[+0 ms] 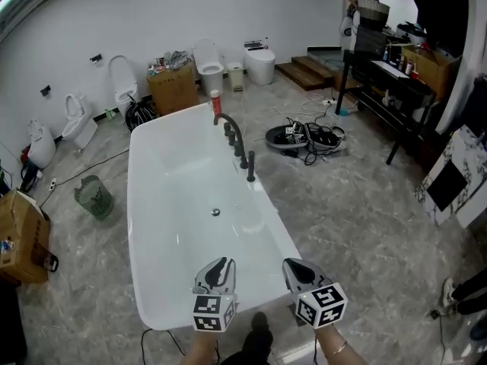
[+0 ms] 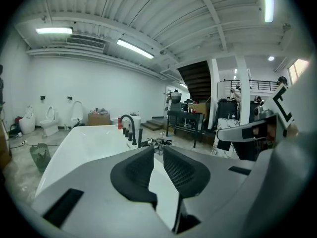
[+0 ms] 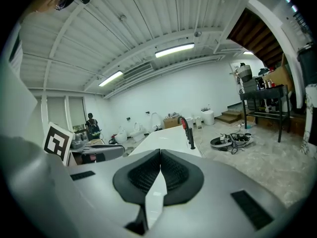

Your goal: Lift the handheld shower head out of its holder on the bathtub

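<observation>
The white bathtub [image 1: 141, 204] runs away from me across the middle of the head view. On its right rim stands a black tap set: an arched spout [image 1: 228, 124], low knobs, and nearest to me the slim black handheld shower head [image 1: 250, 166], upright in its holder. It also shows as a thin black stick in the left gripper view [image 2: 140, 137] and the right gripper view [image 3: 192, 139]. My left gripper [image 1: 215, 274] [image 2: 158, 148] hovers over the tub's near end, open by a narrow gap and empty. My right gripper [image 1: 300, 271] [image 3: 160, 151] hangs beside it, shut and empty. Both are well short of the shower head.
A red bottle [image 1: 215, 101] stands at the tub's far end. Toilets [image 1: 122, 78] and a cardboard box [image 1: 173, 88] line the far wall. A green wire basket [image 1: 94, 196] sits left of the tub, a tangle of cables [image 1: 304, 137] and a black table [image 1: 388, 82] to its right.
</observation>
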### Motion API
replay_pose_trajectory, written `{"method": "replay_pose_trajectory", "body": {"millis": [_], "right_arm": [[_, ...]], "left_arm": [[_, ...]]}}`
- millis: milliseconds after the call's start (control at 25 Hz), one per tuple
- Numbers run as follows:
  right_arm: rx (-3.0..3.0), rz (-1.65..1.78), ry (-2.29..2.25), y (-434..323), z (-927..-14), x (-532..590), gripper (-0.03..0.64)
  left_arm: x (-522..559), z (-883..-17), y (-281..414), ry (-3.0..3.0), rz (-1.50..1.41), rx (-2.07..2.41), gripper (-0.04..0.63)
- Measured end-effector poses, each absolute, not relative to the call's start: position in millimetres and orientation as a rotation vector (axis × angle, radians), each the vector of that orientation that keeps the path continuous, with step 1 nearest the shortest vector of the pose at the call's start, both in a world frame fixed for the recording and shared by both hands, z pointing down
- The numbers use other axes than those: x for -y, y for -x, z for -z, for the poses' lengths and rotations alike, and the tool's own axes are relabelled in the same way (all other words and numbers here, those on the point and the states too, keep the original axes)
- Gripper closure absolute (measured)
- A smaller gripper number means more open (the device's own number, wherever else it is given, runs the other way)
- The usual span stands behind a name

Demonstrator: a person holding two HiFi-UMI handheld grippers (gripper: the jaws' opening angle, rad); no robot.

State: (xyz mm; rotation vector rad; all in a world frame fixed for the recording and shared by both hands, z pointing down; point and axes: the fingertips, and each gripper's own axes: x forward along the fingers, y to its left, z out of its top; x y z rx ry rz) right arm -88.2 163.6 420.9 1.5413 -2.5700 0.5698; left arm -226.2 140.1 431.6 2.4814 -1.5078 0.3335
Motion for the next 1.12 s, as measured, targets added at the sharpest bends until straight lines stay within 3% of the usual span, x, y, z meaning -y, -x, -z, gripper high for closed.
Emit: {"method": "replay_pose_trajectory", "body": {"millis": [320, 1120], "right_arm": [[2.520, -0.632, -1.534, 88.9, -440.5, -7.6, 0.611], [2.454, -0.727, -1.472, 33.7, -513.0, 178.9, 0.611]], "left_arm": [[24.5, -460.6, 228.4, -2.423, -0.368, 1.480, 0.504], [256.5, -541.6, 163.7, -2.379, -0.446, 1.474, 0.446]]}}
